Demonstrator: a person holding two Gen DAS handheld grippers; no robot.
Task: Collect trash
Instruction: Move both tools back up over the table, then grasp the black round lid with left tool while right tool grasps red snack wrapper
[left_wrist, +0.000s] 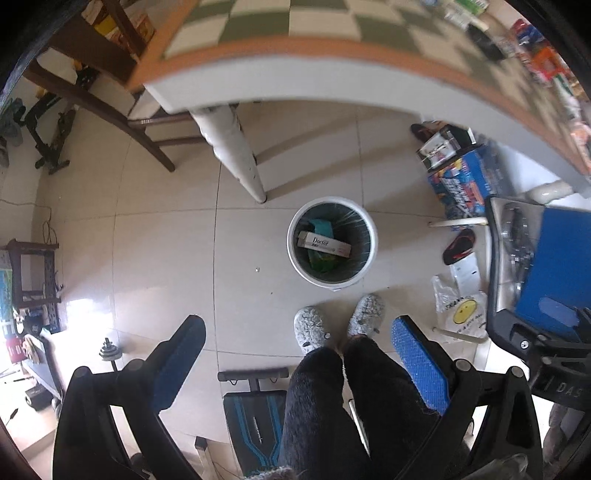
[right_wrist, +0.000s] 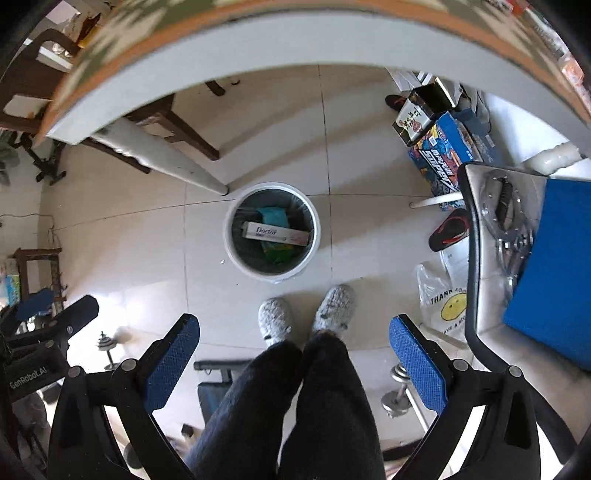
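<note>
A white round trash bin (left_wrist: 364, 267) (right_wrist: 236, 258) with a dark liner stands on the tiled floor by a table leg. Inside lie a white "Doctor" box (left_wrist: 325, 244) (right_wrist: 275, 233), a teal item and a green wrapper. My left gripper (left_wrist: 299, 354) is open and empty, high above the floor in front of the bin. My right gripper (right_wrist: 293, 350) is open and empty, also above the floor. The person's legs and grey slippers (left_wrist: 314, 328) (right_wrist: 275, 317) show between the fingers of both.
A table with a checkered cloth (left_wrist: 295, 22) (right_wrist: 258, 33) overhangs the top. Boxes (left_wrist: 461, 177) (right_wrist: 439, 147), a sandal (left_wrist: 458, 245) and a smiley plastic bag (left_wrist: 461, 314) (right_wrist: 443, 306) lie to the right. A chair with a blue cushion (left_wrist: 557, 266) (right_wrist: 554, 266) stands at the right. Dumbbells (right_wrist: 399, 391) and a bench (left_wrist: 255, 417) are near the feet.
</note>
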